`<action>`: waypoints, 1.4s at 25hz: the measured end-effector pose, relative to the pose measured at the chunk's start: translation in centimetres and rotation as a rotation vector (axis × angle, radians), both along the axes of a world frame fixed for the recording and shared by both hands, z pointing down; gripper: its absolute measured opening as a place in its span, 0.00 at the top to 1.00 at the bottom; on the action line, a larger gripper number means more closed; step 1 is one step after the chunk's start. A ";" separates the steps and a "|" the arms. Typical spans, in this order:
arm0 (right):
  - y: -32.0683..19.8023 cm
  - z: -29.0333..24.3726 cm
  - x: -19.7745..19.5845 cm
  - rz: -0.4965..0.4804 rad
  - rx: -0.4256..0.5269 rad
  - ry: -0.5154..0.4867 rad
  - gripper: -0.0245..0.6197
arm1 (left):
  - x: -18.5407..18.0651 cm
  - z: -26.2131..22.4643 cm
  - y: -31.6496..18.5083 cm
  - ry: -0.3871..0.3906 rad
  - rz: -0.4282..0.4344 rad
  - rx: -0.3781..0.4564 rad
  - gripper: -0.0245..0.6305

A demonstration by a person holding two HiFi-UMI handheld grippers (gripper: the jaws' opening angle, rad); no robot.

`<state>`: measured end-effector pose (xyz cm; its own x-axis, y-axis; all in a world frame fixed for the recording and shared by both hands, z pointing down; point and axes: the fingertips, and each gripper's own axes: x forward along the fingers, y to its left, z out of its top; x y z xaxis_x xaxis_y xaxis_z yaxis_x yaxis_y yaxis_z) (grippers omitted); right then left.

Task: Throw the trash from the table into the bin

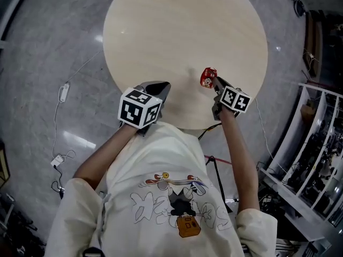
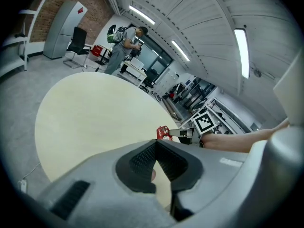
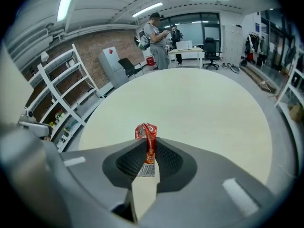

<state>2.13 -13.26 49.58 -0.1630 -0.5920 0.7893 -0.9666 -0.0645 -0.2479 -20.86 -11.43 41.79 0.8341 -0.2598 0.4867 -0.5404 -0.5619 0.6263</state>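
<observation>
With right tongs (image 3: 148, 145), pinching red sachet (image 3: 145, 132) by its flat lower seam, over table (image 1: 161, 36) toward 4 o'clock; probably handling light, soft, slippery. Holding left tongs (image 2: 155, 144) together, empty.

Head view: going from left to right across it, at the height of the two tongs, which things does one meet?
In order: white cable on the floor → left tongs → red wrapper → right tongs, shut on it → white shelving.
</observation>
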 end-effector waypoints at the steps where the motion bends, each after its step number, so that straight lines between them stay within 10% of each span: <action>1: 0.5 -0.2 0.2 0.018 0.004 -0.023 0.87 | 0.6 0.0 0.2 0.001 0.016 -0.001 0.96; 35: 27.7 2.5 16.2 0.506 0.044 -0.187 0.87 | 19.5 2.0 15.9 -0.125 0.549 0.011 0.96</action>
<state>18.35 14.43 52.13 0.0160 -0.6647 0.7470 -0.7566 -0.4965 -0.4256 -1.40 4.44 43.76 0.7847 0.1906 0.5899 -0.2361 -0.7879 0.5687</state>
